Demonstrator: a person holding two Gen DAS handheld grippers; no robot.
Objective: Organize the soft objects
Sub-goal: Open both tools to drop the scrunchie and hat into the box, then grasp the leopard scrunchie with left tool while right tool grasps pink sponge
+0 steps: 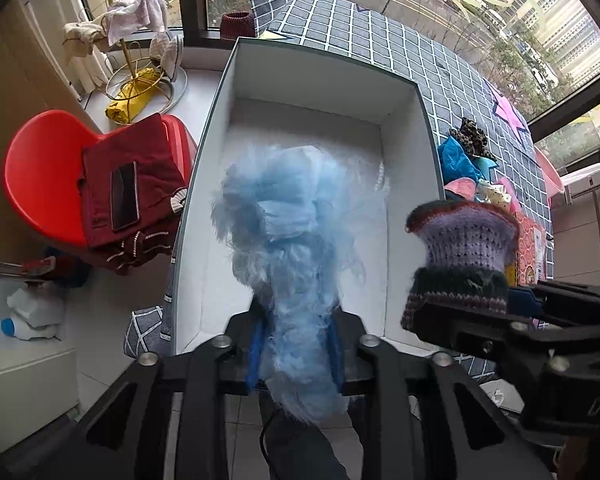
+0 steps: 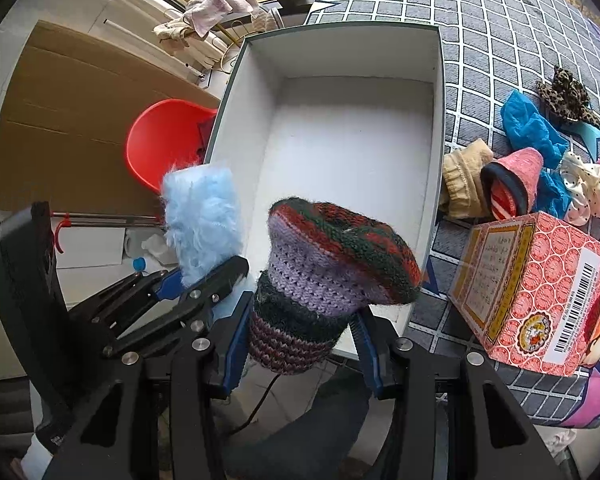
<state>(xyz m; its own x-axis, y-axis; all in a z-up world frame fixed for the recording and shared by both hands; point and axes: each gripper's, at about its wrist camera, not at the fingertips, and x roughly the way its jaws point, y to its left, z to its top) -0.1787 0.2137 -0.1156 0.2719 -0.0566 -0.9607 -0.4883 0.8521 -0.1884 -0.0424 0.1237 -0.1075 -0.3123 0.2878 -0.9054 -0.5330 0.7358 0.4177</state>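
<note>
My left gripper (image 1: 296, 344) is shut on a fluffy light-blue furry piece (image 1: 292, 240), held over the near end of an open white box (image 1: 324, 92). It also shows in the right wrist view (image 2: 200, 220). My right gripper (image 2: 300, 340) is shut on a knitted purple, green and red striped piece (image 2: 320, 272), held at the box's near edge (image 2: 436, 184). That knit piece also shows in the left wrist view (image 1: 464, 256), right of the blue one. The box inside looks empty.
The box sits on a grey checked cloth (image 2: 500, 40). Right of it lie several soft items: blue cloth (image 2: 528, 128), leopard scrunchie (image 2: 568, 92), pink sock (image 2: 516, 180), beige piece (image 2: 464, 180). A pink carton (image 2: 532, 292) stands near. A red chair (image 1: 44, 176) holds dark-red clothes and a phone.
</note>
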